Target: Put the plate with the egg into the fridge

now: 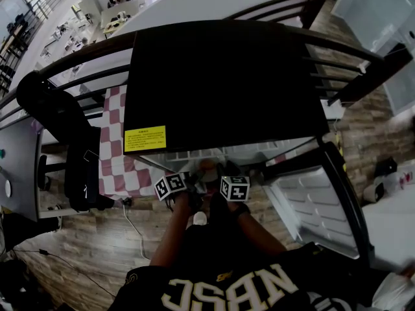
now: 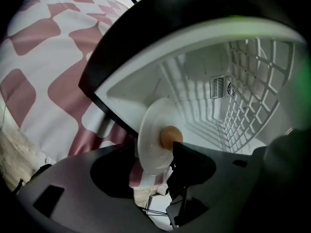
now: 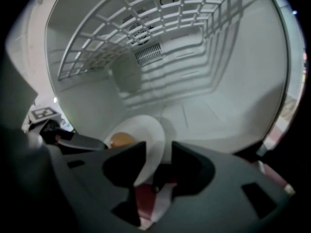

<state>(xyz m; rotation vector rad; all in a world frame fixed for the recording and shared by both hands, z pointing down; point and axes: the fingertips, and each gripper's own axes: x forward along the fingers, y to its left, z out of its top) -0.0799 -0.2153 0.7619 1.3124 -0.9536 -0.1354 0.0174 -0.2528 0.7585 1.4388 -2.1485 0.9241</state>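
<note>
A white plate with a brown egg on it sits at the front of the open fridge's white inside. The rim of the plate runs between the jaws of both grippers, and the egg lies near its middle. My left gripper stands open, with gaps between its jaws and the rim. My right gripper is open as well, its right jaw clear of the plate. In the head view both grippers meet below the fridge's black top.
A wire shelf spans the fridge above the plate. The fridge door hangs open on the right. A pink-checked cloth lies left of the fridge, beside a black chair. Dark railings run behind.
</note>
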